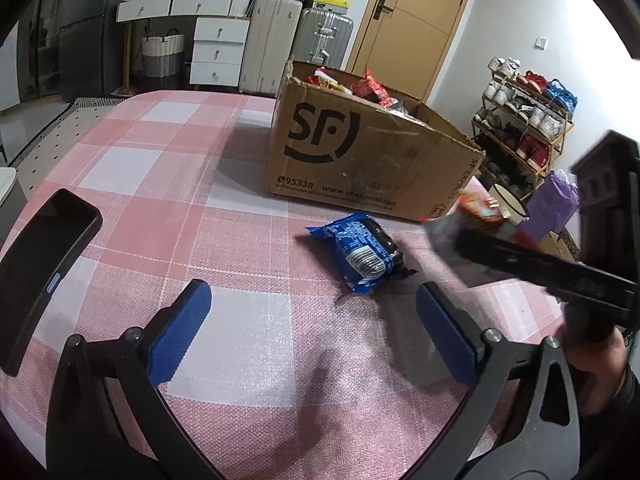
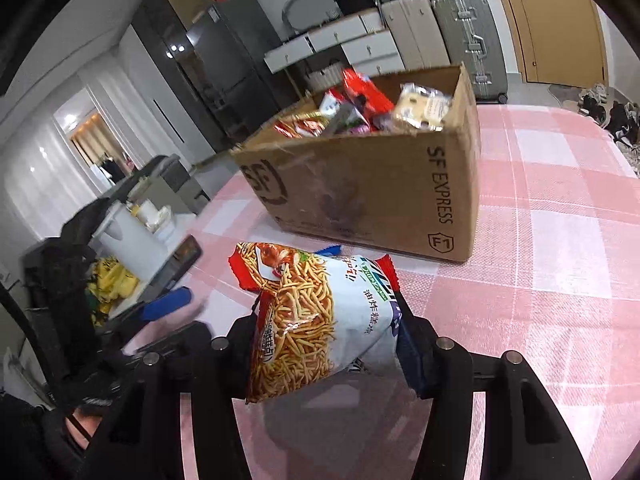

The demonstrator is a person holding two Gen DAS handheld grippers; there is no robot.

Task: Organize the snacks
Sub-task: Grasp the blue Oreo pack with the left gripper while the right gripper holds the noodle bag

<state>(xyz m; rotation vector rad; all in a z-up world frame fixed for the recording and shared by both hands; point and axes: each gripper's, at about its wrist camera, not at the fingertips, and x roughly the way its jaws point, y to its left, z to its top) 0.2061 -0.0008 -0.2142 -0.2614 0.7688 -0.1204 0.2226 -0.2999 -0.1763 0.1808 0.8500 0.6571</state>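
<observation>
Pink-checked tablecloth [image 1: 168,184] under wide-open left tongs [image 1: 314,332], right tongs [image 2: 326,344] clamping noodle-snack bag [image 2: 316,312].

Left wrist camera: low over table [image 1: 168,168], angled down, facing cardboard box [image 1: 360,152] from near. Right wrist camera: closer, tilted. Both share box, table.

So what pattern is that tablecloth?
The tablecloth is a pink and white check, clearest in the left wrist view.

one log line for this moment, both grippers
left gripper: open, empty | right gripper: shut on noodle-snack bag | blue packet: on table
</observation>
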